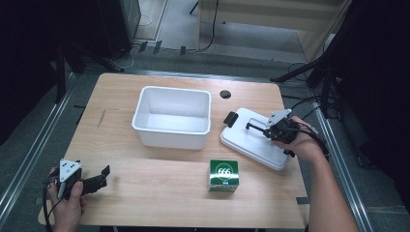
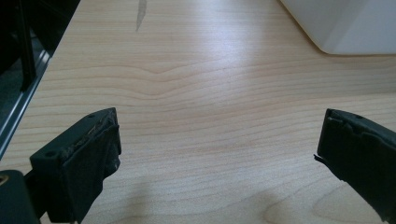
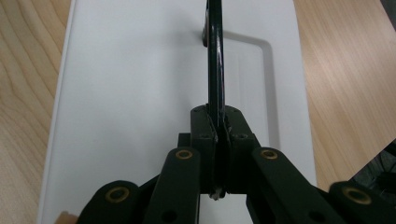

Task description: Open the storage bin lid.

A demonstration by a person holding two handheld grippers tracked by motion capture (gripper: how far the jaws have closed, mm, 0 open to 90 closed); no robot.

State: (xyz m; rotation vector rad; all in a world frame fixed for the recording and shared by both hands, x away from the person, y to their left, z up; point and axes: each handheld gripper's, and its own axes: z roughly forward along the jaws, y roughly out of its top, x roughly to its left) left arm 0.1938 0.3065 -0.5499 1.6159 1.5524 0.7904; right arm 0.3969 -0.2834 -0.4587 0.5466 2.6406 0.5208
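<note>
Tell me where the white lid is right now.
In the high view the white lid lies flat on the table's right side, right of the white bin and above the green box; the right gripper clamps its black handle.

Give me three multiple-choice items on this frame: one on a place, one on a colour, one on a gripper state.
1. Where does the white lid lie?
A. on the white bin
B. on the table, right of the white bin
C. on the floor

2. What colour is the small box?
A. green and white
B. red
C. blue

3. What is the right gripper doing?
A. open above the table
B. shut on the small box
C. shut on the lid's black handle

Key: 1 B, the lid rests on the wood beside the bin; 2 A, green faces with white; 3 C, jaws pinch the handle.
</note>
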